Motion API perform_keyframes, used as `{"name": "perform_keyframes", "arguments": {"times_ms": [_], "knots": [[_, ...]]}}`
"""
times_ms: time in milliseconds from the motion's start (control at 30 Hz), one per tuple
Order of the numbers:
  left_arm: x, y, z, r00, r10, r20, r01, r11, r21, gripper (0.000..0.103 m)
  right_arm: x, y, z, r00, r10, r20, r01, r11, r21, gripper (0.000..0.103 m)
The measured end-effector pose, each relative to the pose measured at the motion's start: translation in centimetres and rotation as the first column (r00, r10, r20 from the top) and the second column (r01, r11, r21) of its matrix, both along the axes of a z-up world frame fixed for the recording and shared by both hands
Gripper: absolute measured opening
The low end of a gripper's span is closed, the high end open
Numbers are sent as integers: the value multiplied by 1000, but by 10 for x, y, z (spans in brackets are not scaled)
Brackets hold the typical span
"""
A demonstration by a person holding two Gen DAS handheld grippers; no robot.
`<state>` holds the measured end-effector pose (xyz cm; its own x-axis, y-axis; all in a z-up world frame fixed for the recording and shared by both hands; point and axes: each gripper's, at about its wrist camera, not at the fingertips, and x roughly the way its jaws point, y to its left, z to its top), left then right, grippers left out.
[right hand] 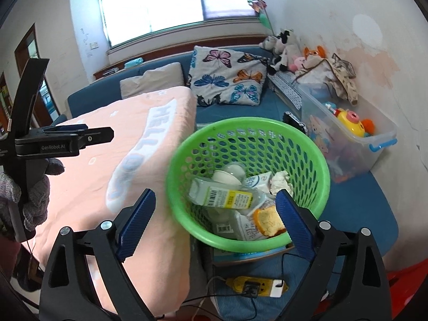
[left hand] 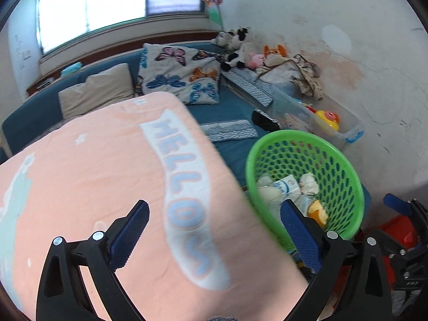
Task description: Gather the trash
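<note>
A green perforated basket [right hand: 318,160] stands on the blue couch and holds trash: a clear bottle with a yellow label [right hand: 222,195], a white cup [right hand: 224,178], cartons, crumpled paper [right hand: 279,180] and an orange sponge piece [right hand: 268,220]. The basket also shows in the left wrist view [left hand: 345,165]. My right gripper [right hand: 214,219] is open and empty, just above the basket's near rim. My left gripper [left hand: 214,235] is open and empty, over the folded pink "HELLO" blanket [left hand: 93,182], left of the basket. In the right wrist view the left gripper [right hand: 101,135] appears at far left.
The pink blanket [right hand: 88,174] lies left of the basket. A butterfly cushion [right hand: 227,77], a beige cushion [right hand: 152,83] and plush toys [right hand: 286,45] sit at the back. A clear toy bin [right hand: 355,144] stands at the right wall. A yellow power strip [right hand: 256,285] with cables lies below the basket.
</note>
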<state>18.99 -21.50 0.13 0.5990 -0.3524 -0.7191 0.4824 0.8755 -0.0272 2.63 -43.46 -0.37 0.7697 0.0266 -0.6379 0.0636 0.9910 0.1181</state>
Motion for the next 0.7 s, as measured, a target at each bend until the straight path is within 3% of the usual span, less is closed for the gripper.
{"name": "perform_keyframes", "arguments": {"times_ms": [700], "knots": [[-38, 104, 5, 980, 186, 64, -184, 982, -28, 96, 13, 65, 16, 994, 98, 37, -98, 995, -13, 96]]}}
